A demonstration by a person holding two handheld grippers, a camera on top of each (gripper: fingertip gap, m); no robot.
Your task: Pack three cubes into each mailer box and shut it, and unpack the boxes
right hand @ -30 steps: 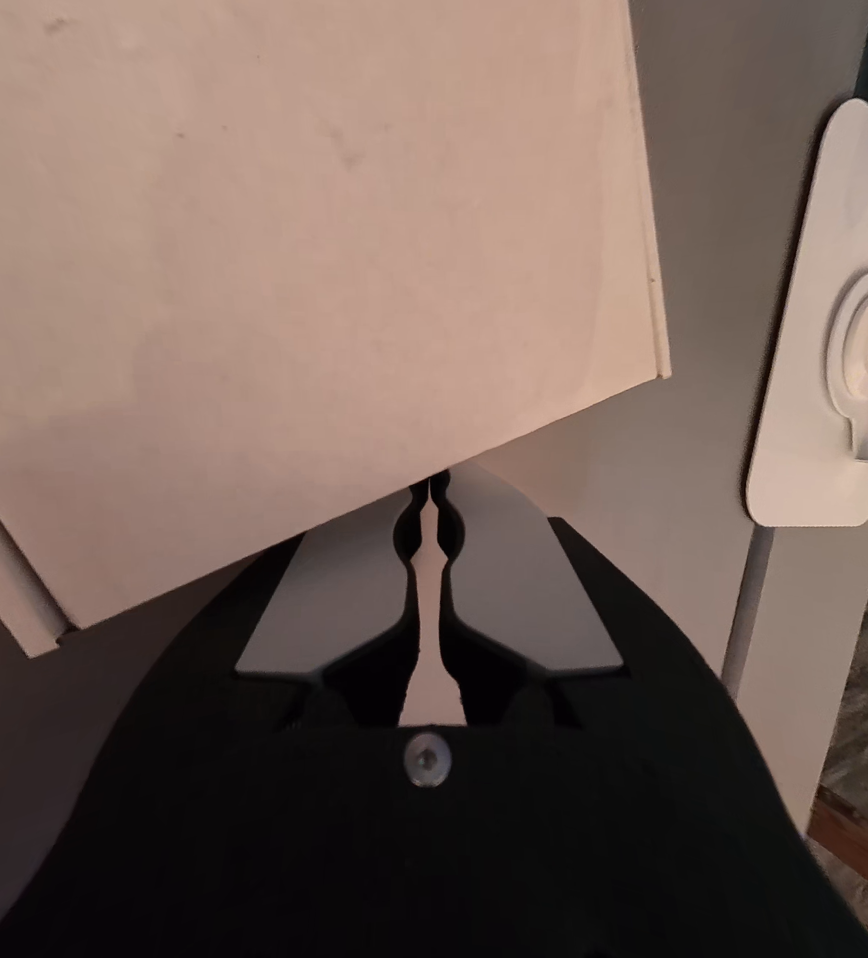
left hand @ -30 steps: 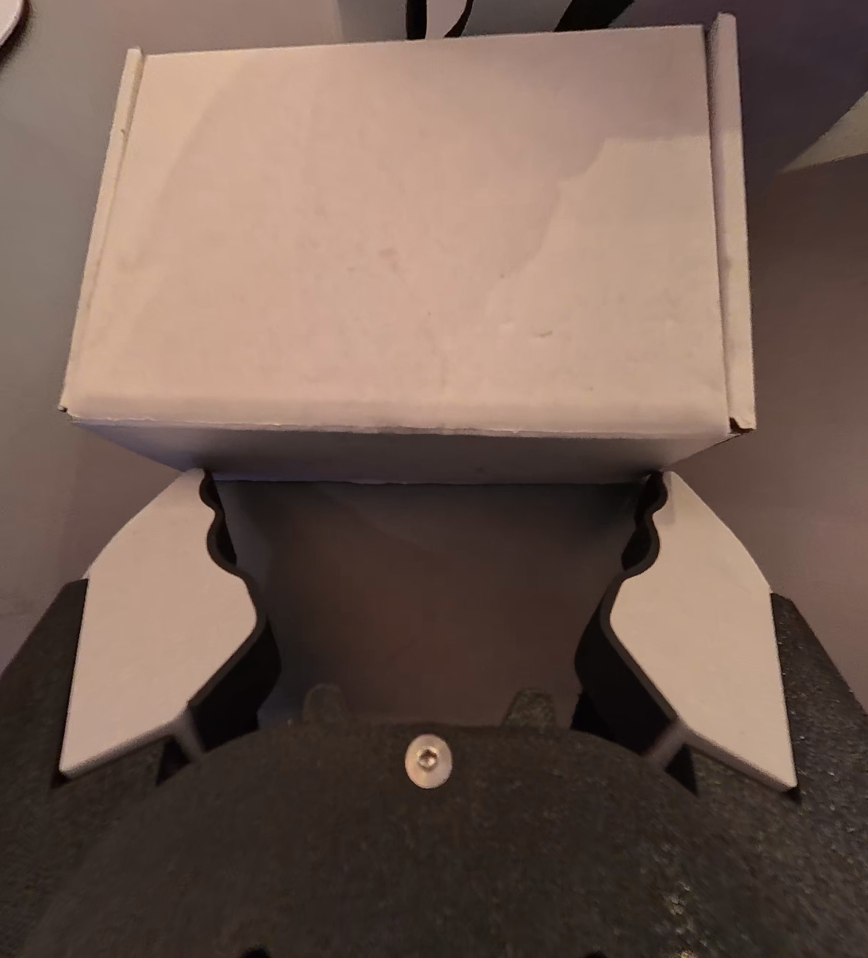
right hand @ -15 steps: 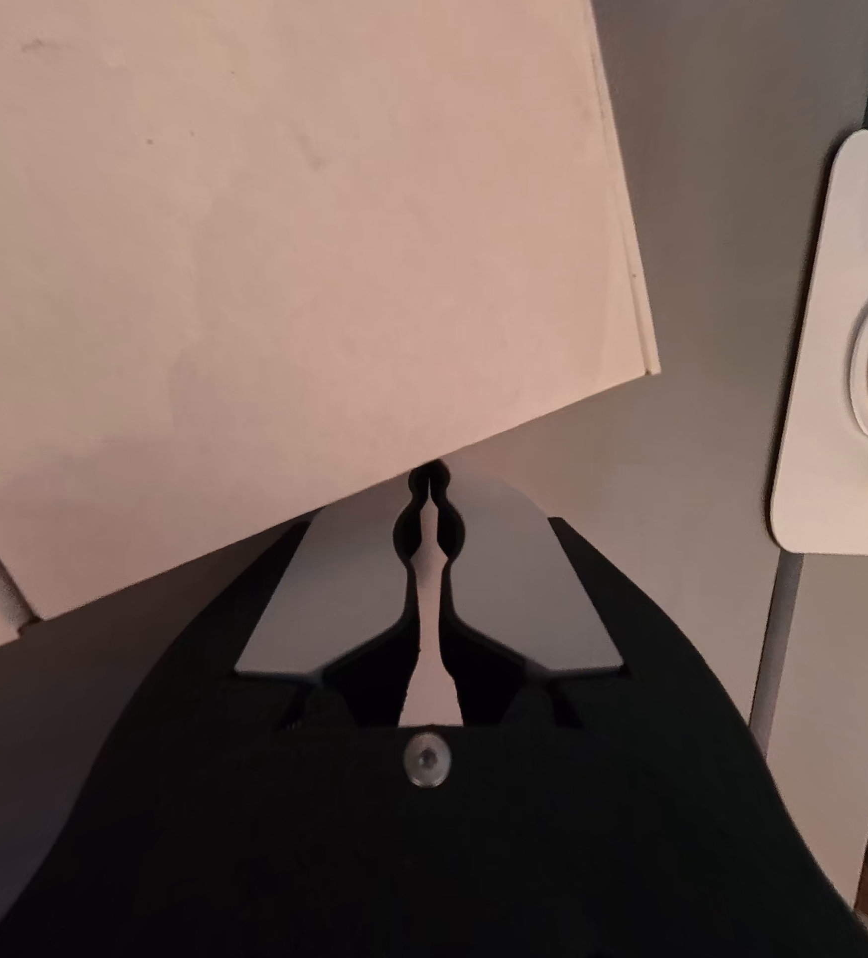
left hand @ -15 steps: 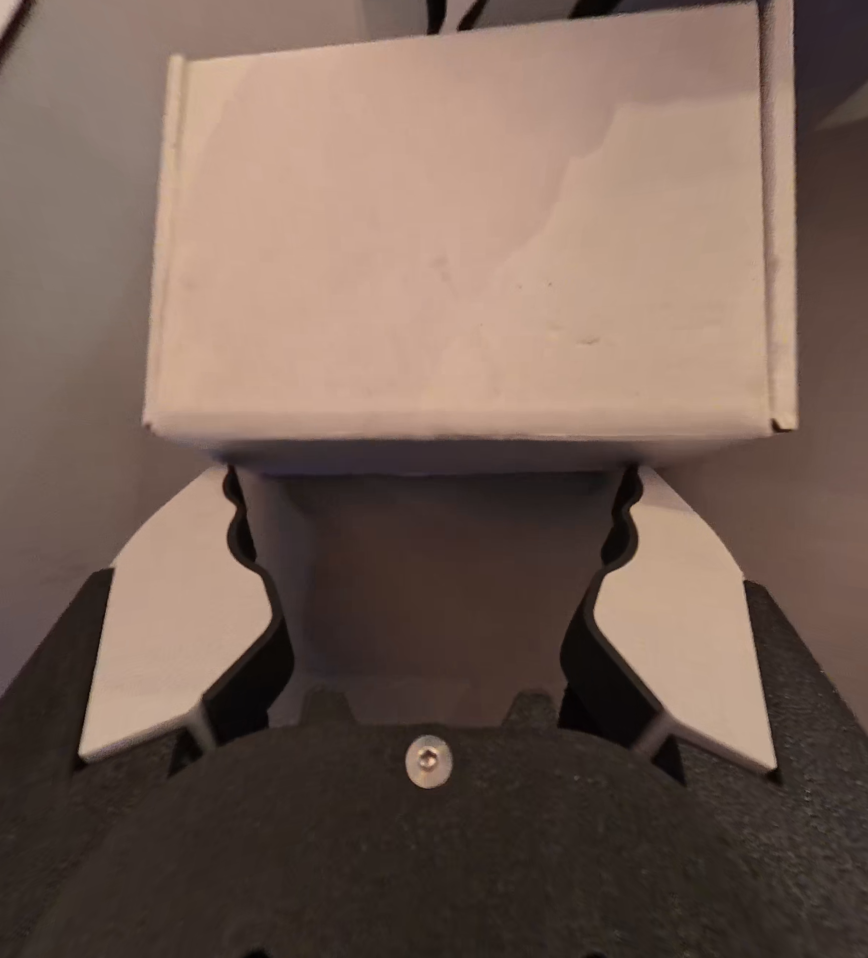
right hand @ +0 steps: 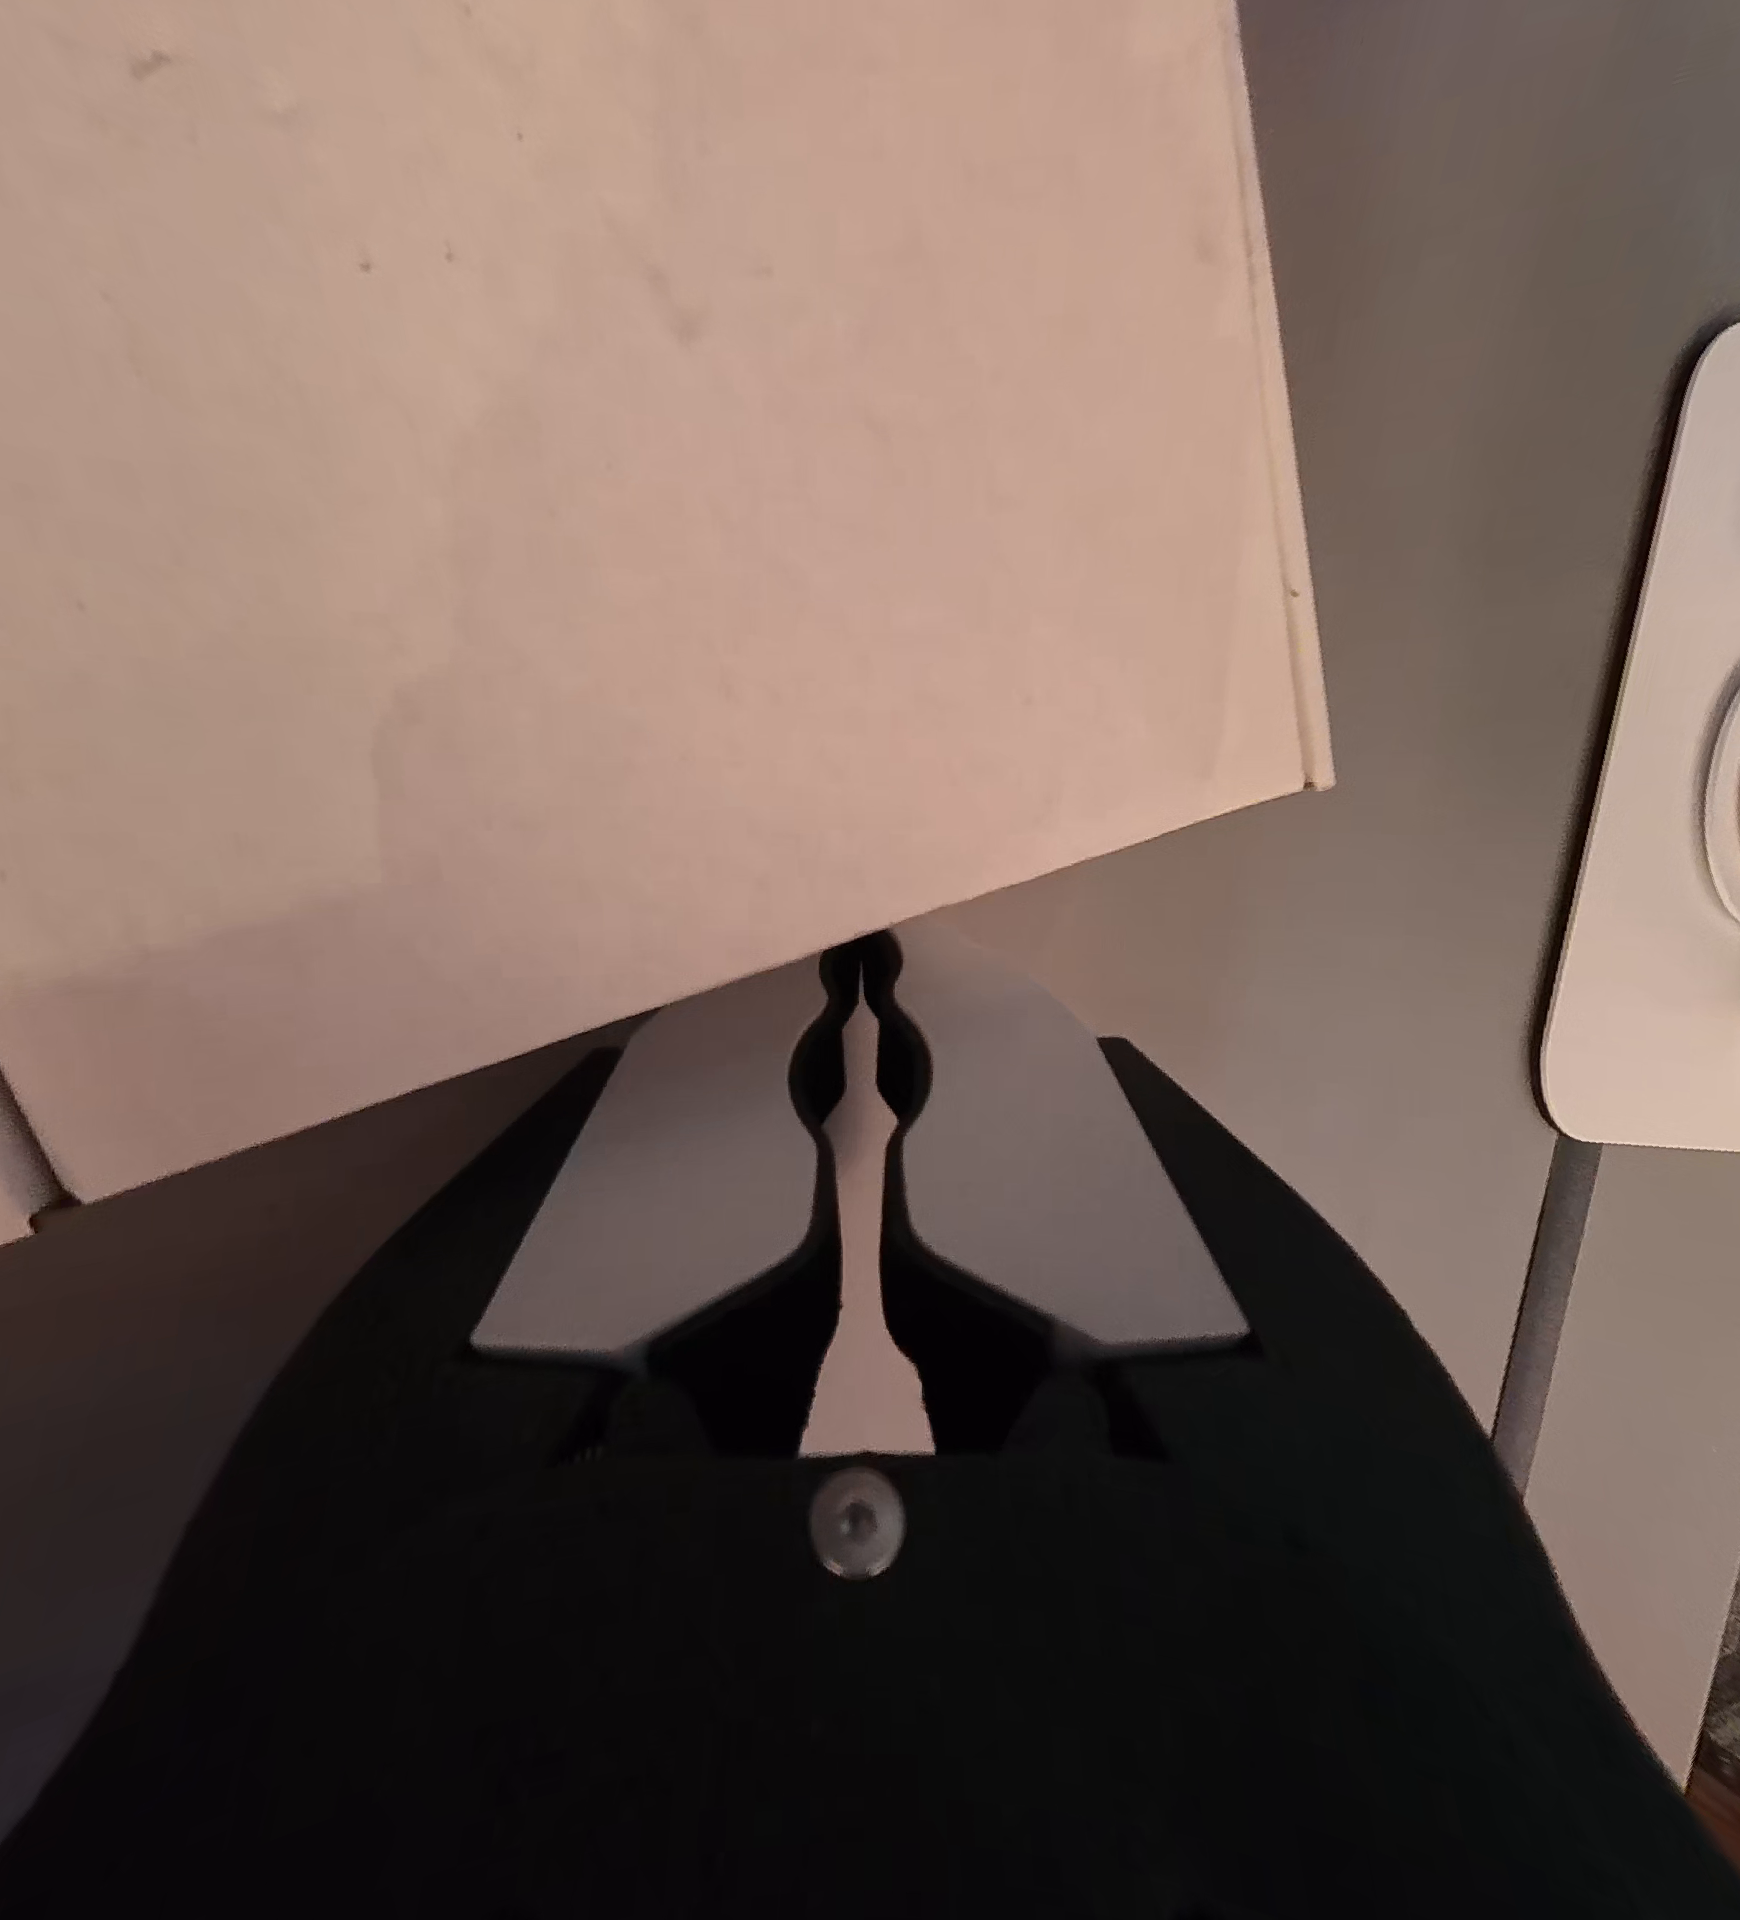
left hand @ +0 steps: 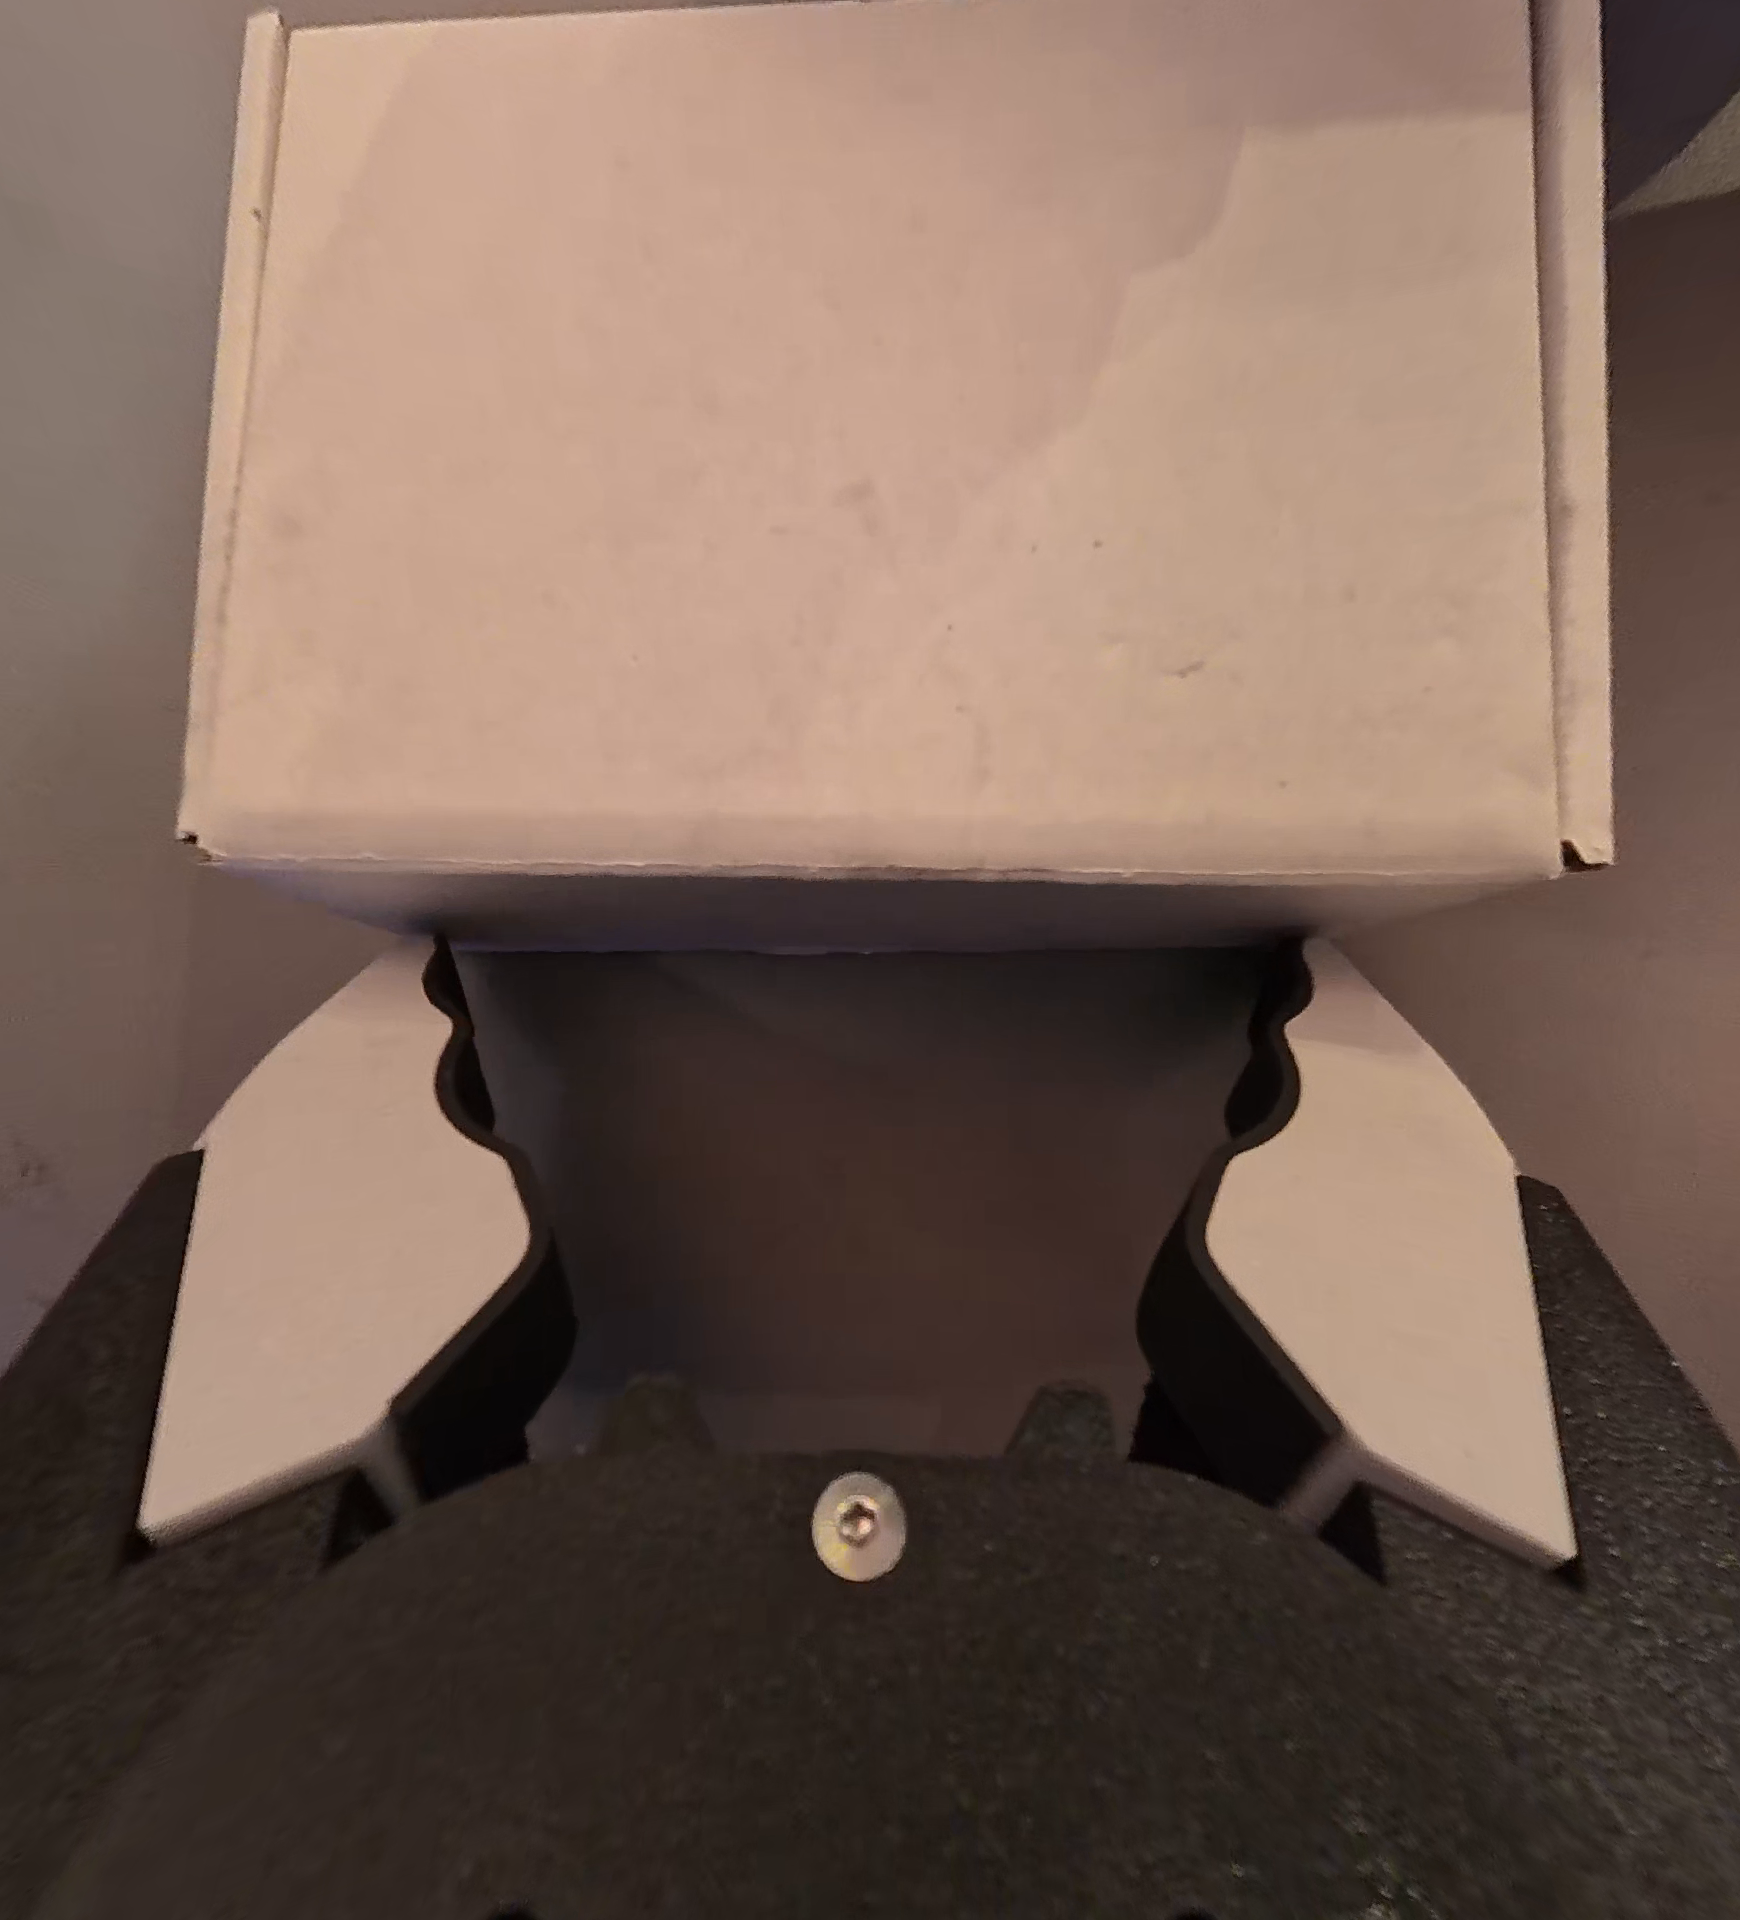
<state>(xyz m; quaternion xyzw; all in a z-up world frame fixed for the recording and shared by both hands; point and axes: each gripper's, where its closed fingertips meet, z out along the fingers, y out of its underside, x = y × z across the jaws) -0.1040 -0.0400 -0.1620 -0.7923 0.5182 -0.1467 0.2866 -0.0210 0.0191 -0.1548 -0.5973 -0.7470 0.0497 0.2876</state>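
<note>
Mailer box (left hand: 887, 468) sits closed on the worktop (left hand: 45, 623) before my wide-open left gripper (left hand: 866, 966), while my right gripper (right hand: 861, 961) pinches its edge; contents unseen, progress undeterminable.

Closed mailer box (left hand: 887, 468) blocks the way directly ahead of the wide-spread left claw (left hand: 866, 945). Bare grey surface (left hand: 45, 623) lies free along both box flanks. Right of the box (right hand: 533, 468), a white plate (right hand: 1697, 779) bounds the open strip.
</note>
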